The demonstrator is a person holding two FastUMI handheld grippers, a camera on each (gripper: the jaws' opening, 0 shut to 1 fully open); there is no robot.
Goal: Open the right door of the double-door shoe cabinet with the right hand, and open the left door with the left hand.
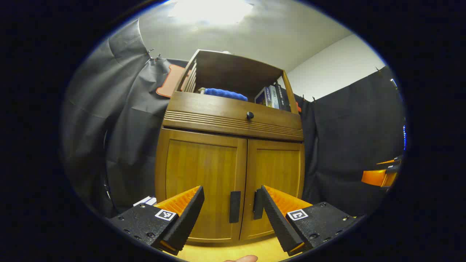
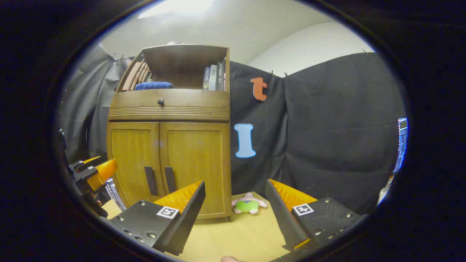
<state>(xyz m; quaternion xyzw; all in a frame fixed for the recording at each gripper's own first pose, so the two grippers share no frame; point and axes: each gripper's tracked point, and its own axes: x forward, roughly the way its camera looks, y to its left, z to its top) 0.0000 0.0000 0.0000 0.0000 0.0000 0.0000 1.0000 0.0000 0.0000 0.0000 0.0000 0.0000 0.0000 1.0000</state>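
Note:
A wooden shoe cabinet (image 1: 233, 153) with two doors stands before me, both doors closed. The left door (image 1: 200, 182) and right door (image 1: 275, 178) each carry a black vertical handle (image 1: 235, 206), (image 1: 257, 203) near the centre seam. My left gripper (image 1: 232, 214) is open, held a short way in front of the handles with nothing between its fingers. In the right gripper view the cabinet (image 2: 171, 145) stands to the left, handles (image 2: 149, 181), (image 2: 169, 179) visible. My right gripper (image 2: 235, 207) is open and empty, off to the cabinet's right. The left gripper (image 2: 93, 173) shows at the left edge there.
Above the doors are a drawer with a round black knob (image 1: 250, 115) and an open shelf with a blue cloth (image 1: 225, 94) and books (image 1: 271, 96). A small pink and green plush toy (image 2: 248, 204) lies on the yellow floor by the cabinet's right corner. Black cloth walls surround.

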